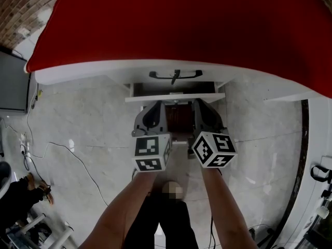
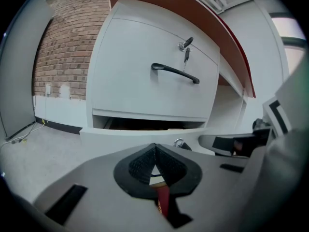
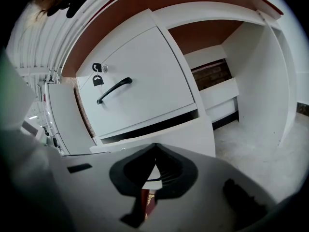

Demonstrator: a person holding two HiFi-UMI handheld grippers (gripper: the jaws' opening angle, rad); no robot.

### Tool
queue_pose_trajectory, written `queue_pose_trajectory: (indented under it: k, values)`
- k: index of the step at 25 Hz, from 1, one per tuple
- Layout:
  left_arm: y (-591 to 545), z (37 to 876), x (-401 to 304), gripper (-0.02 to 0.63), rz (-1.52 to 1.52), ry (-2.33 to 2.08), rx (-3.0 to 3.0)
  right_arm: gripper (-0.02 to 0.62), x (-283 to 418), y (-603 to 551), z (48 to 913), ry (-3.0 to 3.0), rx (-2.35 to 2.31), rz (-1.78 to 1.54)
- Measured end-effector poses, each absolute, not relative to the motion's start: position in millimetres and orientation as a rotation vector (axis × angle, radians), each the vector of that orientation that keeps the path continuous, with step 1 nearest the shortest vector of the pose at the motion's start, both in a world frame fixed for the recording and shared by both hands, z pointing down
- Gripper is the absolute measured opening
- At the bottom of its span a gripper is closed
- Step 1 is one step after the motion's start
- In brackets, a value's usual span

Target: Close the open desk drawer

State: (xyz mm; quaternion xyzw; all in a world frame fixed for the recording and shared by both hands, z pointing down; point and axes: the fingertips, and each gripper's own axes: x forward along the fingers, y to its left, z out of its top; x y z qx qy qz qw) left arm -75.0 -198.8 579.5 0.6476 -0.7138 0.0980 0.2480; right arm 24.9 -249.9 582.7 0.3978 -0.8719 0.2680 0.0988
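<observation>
So here's the layout. The open drawer (image 1: 176, 97) sits at upper centre of the head view, pulled out from under the red desk top (image 1: 176, 25). Its white front edge runs across just above the two claws. A dark gap shows between that front and the closed drawer (image 2: 145, 66) above it.

Room to move: pale floor (image 1: 88, 118) lies open on both sides of the drawer. One thin cable (image 1: 78, 157) trails across it, well off to the lower left. In the right gripper view, the right half of the frame is the open space under the desk, bounded by a white side panel (image 3: 285, 81).

Counts:
- two drawer fronts, one shut and one open
- one black handle (image 2: 175, 73), on the shut one
- one key (image 2: 186, 54), hanging in the lock right above the handle
- two claws, each with one marker cube

The left gripper (image 2: 154, 149) has its jaws pinched together at the tips with nothing between them. It's the same with the right gripper (image 3: 155, 149): jaws closed on nothing.

Both claws sit side by side at mid-frame in the head view, noses right up at the open drawer's front. I honestly can't tell if they're touching it or just shy of it. In each claw's own view, the drawer's top edge runs straight across just above the jaw tips.
</observation>
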Motion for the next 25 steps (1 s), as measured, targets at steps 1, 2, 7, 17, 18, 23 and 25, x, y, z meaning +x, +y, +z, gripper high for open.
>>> queue_pose_trajectory:
  k: [1, 2, 7, 17, 18, 23, 25]
  values:
    - [-201, 579, -76, 0.009, 0.261, -1.947, 1.761, 0.011, 24, -252, 583, -2.577, 1.178, 0.797]
    - [-203, 579, -77, 0.009, 0.253, -1.949, 1.757, 0.011, 23, -254, 583, -2.574, 1.180, 0.798]
    - [-211, 579, -81, 0.009, 0.223, -1.951, 1.746, 0.011, 19, -262, 582, -2.551, 1.192, 0.782]
    - [-228, 579, -90, 0.009, 0.250, -1.947, 1.787, 0.011, 10, -279, 582, -2.562, 1.194, 0.770]
    - [-229, 579, -92, 0.009, 0.248, -1.947, 1.785, 0.011, 8, -279, 582, -2.567, 1.178, 0.759]
    - [-237, 577, -98, 0.009, 0.248, -1.927, 1.797, 0.011, 4, -285, 581, -2.575, 1.173, 0.734]
    - [-238, 577, -97, 0.009, 0.261, -1.919, 1.822, 0.011, 4, -286, 581, -2.573, 1.193, 0.739]
